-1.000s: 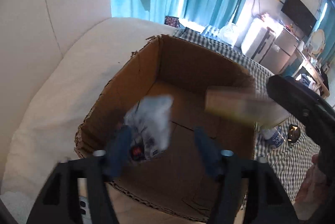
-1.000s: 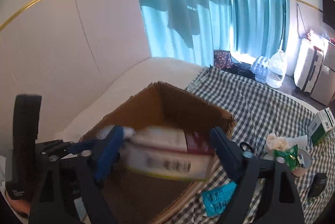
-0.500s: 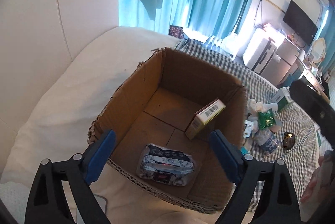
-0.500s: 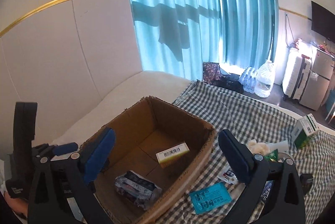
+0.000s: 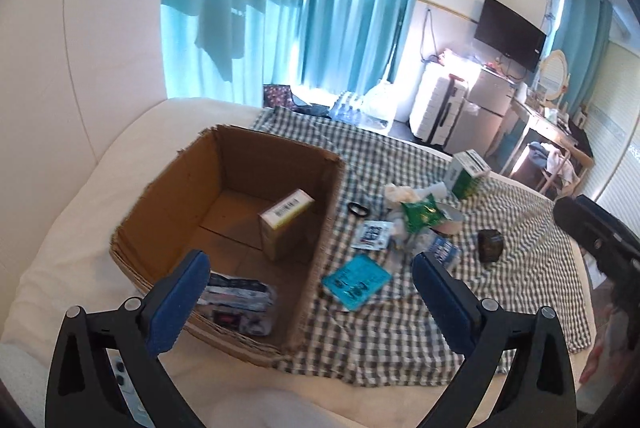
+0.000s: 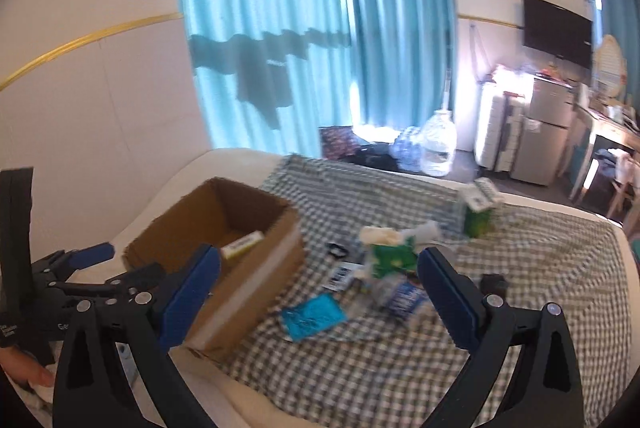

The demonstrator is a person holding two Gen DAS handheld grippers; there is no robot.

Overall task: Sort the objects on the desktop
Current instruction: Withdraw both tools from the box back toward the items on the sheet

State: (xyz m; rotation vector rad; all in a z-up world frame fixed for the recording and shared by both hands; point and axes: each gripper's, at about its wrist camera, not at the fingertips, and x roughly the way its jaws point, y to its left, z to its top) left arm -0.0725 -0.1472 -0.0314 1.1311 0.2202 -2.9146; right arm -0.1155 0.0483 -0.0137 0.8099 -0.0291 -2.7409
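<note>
An open cardboard box (image 5: 172,188) (image 6: 256,280) stands on the bed at the left. Inside lie a yellow-white carton (image 5: 284,224) (image 6: 242,244) and a grey wipes pack (image 5: 236,302). On the checked cloth (image 5: 400,328) to its right lie a teal packet (image 5: 356,280) (image 6: 314,316), a green snack bag (image 5: 420,214) (image 6: 390,254), a small bottle (image 5: 440,252) (image 6: 400,294), a green-white box (image 5: 466,174) (image 6: 480,208) and a black object (image 5: 490,244) (image 6: 494,282). My left gripper (image 5: 310,298) is open and empty, near the box. My right gripper (image 6: 318,296) is open and empty, above the cloth.
A white sachet (image 5: 372,234) and a black ring-shaped item (image 5: 357,209) lie beside the box. The box stands on a white cushion (image 5: 80,228) against the pale wall. Blue curtains, suitcases and a fridge are far behind. The left gripper shows in the right wrist view (image 6: 76,260).
Both grippers let go of their loads, the wipes pack and the carton, into the box and opened wide. Both have since pulled back and turned right toward the clutter on the cloth.
</note>
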